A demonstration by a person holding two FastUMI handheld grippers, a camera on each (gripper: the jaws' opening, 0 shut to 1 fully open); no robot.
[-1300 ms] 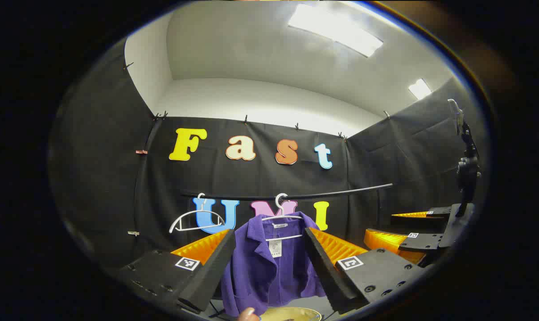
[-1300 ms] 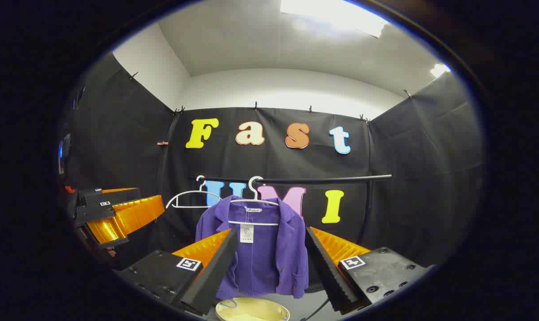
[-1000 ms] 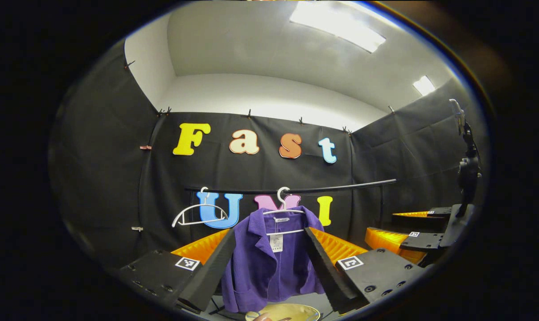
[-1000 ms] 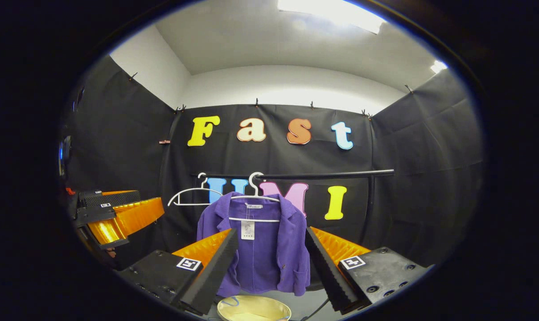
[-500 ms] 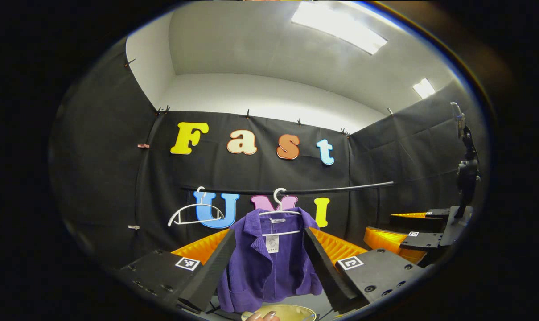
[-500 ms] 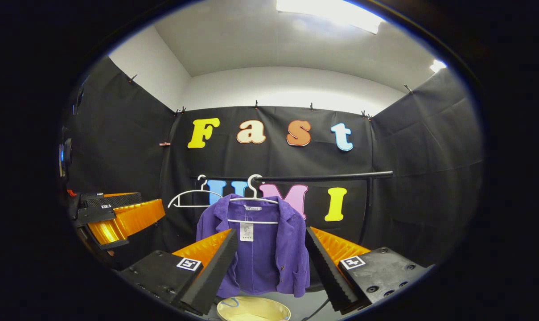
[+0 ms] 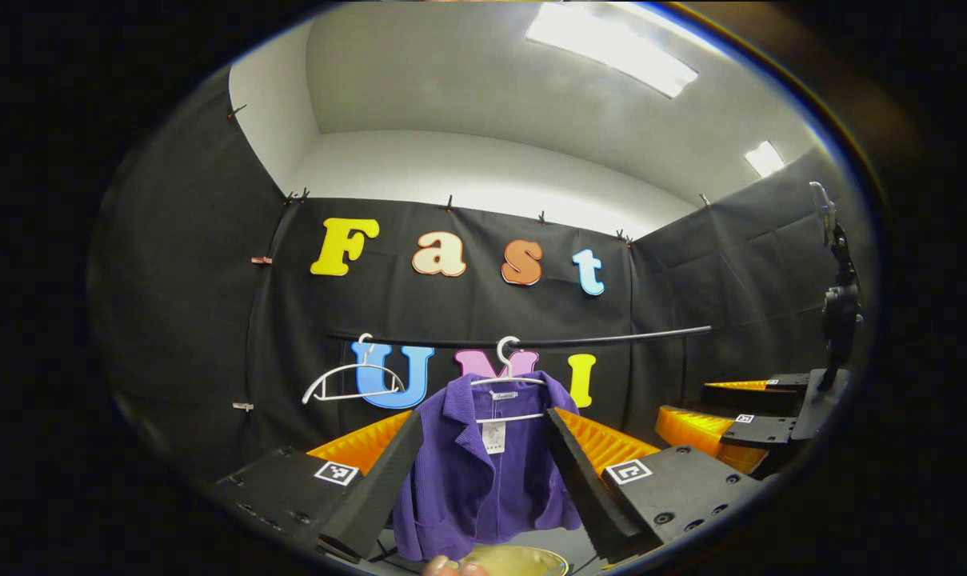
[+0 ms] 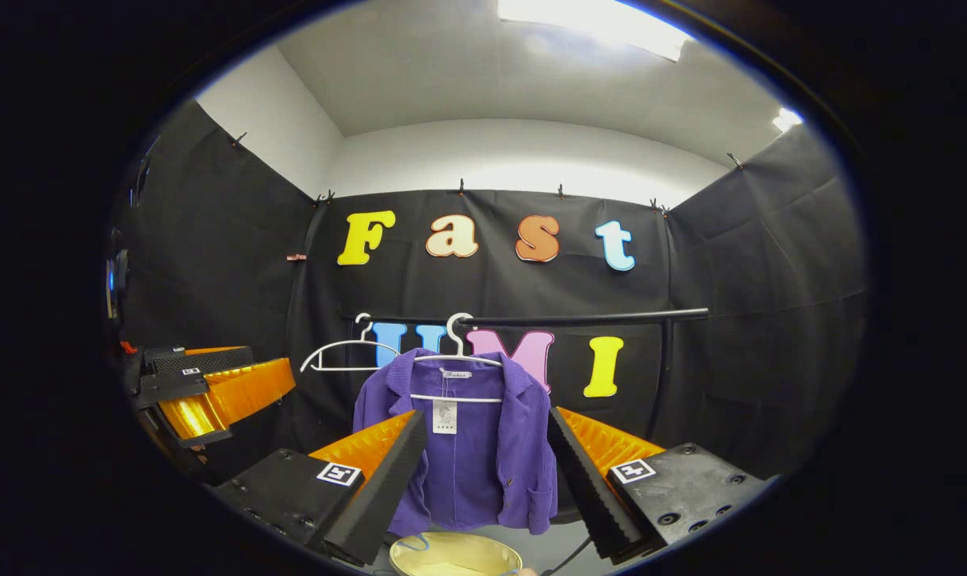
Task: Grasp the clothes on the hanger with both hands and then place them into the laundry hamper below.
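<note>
Purple jacket (image 8: 467, 448) hangs on its white hanger (image 8: 456, 360) from the rail (image 8: 579, 318), hamper (image 8: 455, 554) below. My left gripper (image 7: 483, 480) and right gripper (image 8: 483, 480) both gape, empty, well short. Risk: tugging fabric unhooks the hanger too.

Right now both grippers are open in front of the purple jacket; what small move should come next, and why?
Probably bring both grippers forward toward the purple jacket. It hangs on its white hanger from the rail, untouched, and appears well beyond the open left gripper and right gripper. Nothing lies between either pair of fingers. The yellow hamper sits below the jacket.
</note>
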